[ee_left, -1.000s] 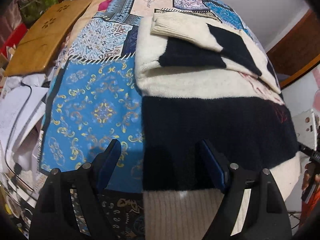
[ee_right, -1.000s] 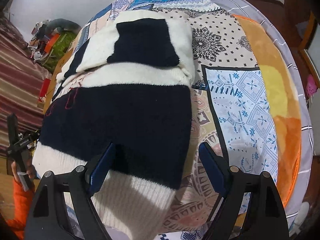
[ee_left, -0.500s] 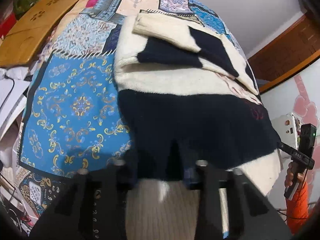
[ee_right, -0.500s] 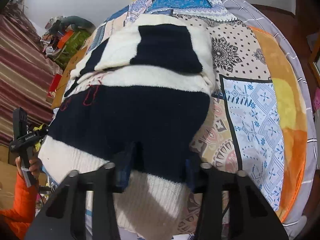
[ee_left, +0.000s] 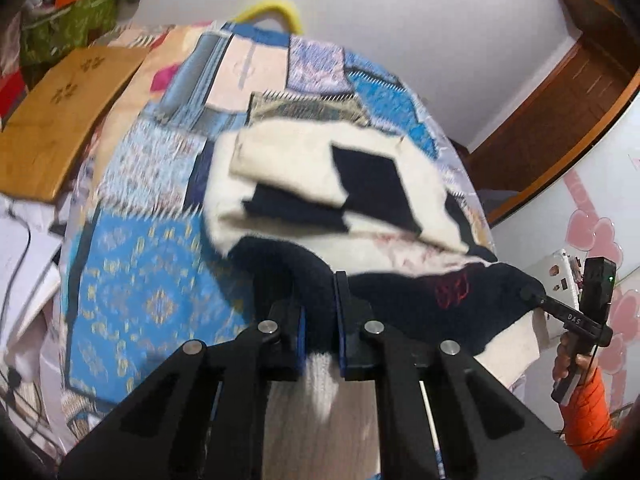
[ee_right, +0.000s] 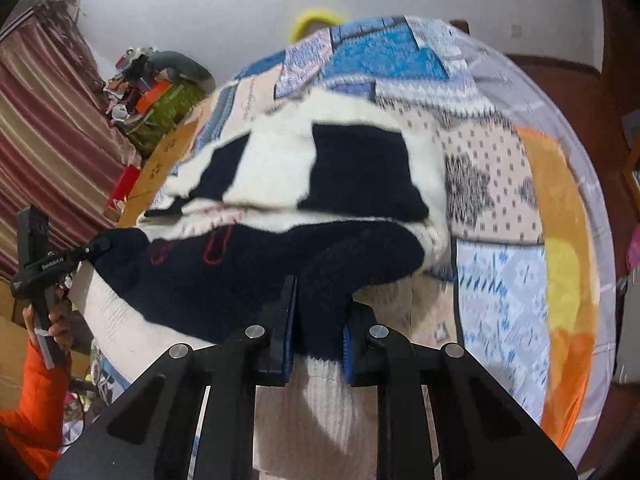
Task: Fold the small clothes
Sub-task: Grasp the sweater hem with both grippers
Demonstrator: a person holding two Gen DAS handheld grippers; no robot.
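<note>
A cream and navy knitted sweater (ee_left: 360, 184) lies on the patchwork bedcover (ee_left: 152, 280), its sleeves folded across the chest. My left gripper (ee_left: 320, 312) is closing its jaws on the near hem's left part, and knit is pinched between the blue pads. My right gripper (ee_right: 320, 312) is closing the same way on the hem's right part of the sweater (ee_right: 352, 168). The hem hangs raised off the bed and bunches toward the chest. Each view shows the other tool at the far hem corner, held by a hand in an orange sleeve (ee_right: 36, 384).
A wooden board (ee_left: 60, 120) and a green bag (ee_left: 68, 28) sit to the left of the bed. An orange blanket (ee_right: 560, 248) covers the bed's right side. A brown door (ee_left: 580, 80) and a wall socket (ee_left: 560, 272) are on the right.
Both grippers went from wide open around the hem to pinched on it. They then rose with it, so the navy band lifted off the bed and folded toward the chest.
</note>
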